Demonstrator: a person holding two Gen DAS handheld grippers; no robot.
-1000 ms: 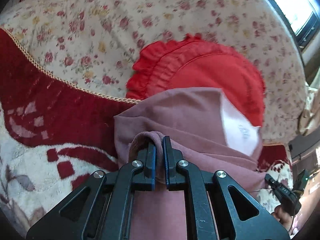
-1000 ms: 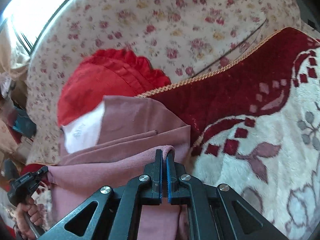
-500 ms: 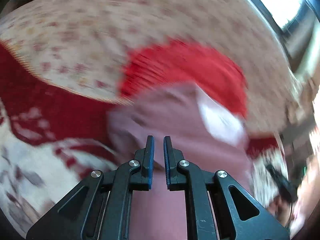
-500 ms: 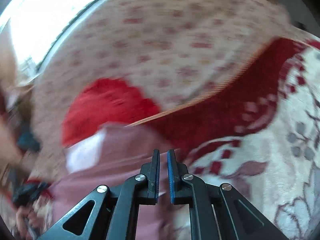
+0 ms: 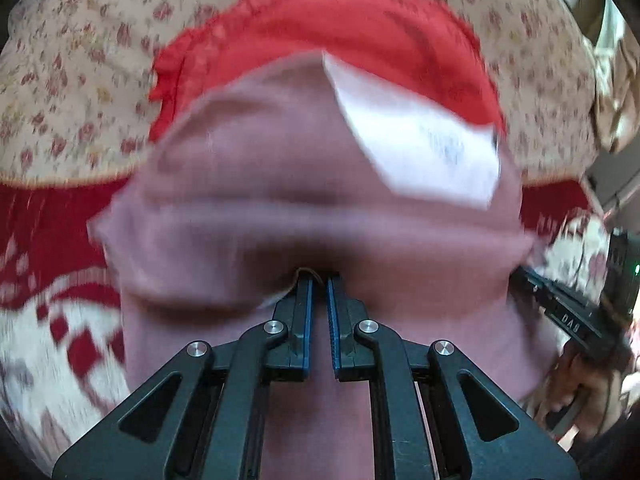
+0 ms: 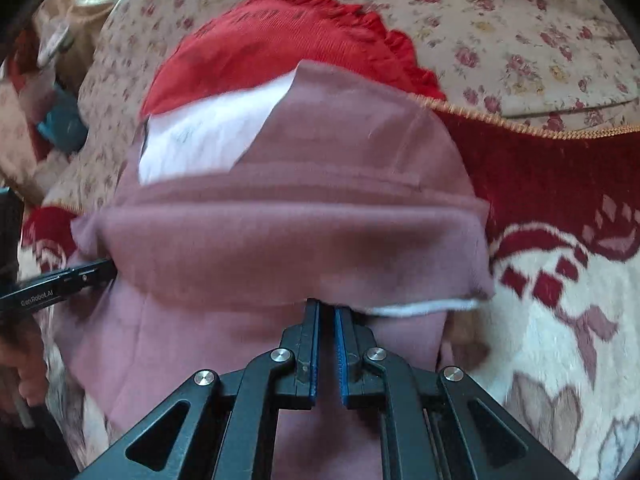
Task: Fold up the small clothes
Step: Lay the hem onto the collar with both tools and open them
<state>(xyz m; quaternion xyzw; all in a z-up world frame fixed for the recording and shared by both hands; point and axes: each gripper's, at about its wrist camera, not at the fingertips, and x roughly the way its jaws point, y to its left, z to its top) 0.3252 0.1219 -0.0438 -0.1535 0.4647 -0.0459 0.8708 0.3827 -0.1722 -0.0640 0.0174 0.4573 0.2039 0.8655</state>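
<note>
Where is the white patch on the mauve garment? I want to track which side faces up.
The white patch lies at the far end of the mauve garment, against the red ruffled cloth: upper right in the left wrist view, upper left in the right.

Dusty mauve-pink garment point(image 6: 280, 240) with a white panel point(image 6: 208, 136); bright red ruffled cloth point(image 6: 280, 36); beige sheet point(image 6: 520, 20) with small red roses; deep red and cream blanket point(image 6: 560, 220) edged in gold; black grippers with blue pads point(image 6: 343, 352)
</note>
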